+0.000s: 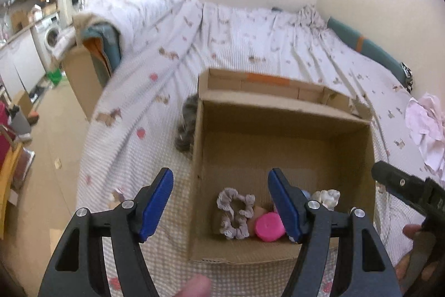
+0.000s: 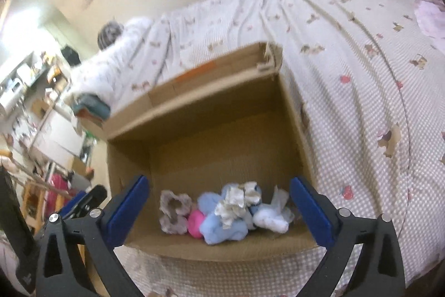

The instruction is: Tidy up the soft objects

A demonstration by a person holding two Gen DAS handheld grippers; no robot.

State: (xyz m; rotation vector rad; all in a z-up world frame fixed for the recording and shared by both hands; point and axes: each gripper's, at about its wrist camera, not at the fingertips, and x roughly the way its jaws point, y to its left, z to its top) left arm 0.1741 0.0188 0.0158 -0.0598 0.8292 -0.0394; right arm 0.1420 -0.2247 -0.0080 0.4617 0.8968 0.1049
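Note:
An open cardboard box (image 1: 278,113) (image 2: 194,99) stands on the bed. Inside at its near wall lie a grey scrunchie (image 1: 235,210) (image 2: 173,212), a pink round soft item (image 1: 269,227) (image 2: 196,223), a light blue soft item (image 2: 219,224), a cream crumpled scrunchie (image 2: 236,202) (image 1: 326,198) and a white cloth (image 2: 274,217). My left gripper (image 1: 221,206) is open and empty over the box's near left corner. My right gripper (image 2: 218,210) is open and empty above the items; its body shows in the left wrist view (image 1: 403,188).
A grey furry object (image 1: 187,127) lies on the bed against the box's left side. A pink crumpled cloth (image 1: 425,130) (image 2: 429,16) lies on the bed at right. A rolled duvet (image 1: 133,7) and teal mattress edge (image 1: 361,41) sit farther back. Room furniture is at left.

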